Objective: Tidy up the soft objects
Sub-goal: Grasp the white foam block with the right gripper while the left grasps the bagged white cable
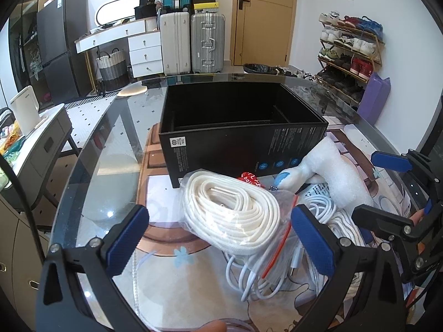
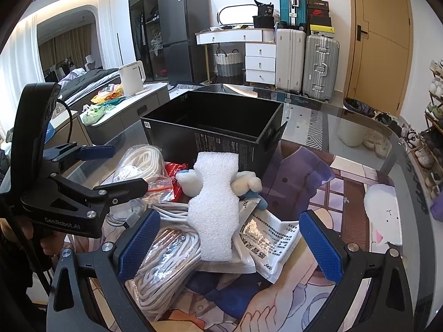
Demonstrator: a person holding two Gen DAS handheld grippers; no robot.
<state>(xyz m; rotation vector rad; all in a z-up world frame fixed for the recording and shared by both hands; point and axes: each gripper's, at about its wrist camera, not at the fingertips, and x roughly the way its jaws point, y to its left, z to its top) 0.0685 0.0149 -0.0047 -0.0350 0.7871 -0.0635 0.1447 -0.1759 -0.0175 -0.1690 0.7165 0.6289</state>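
Note:
An open black box stands on the glass table, also in the right wrist view. In front of it lies a pile: a bagged white rope coil, a white foam piece, a small white-and-blue plush toy, a red packet, white cables and a silver medicine sachet. My left gripper is open, straddling the rope coil. My right gripper is open around the foam piece's near end.
The glass table's edge curves left over a printed mat. A grey side cabinet with a white kettle stands left. Suitcases, a white dresser, a door and a shoe rack stand behind.

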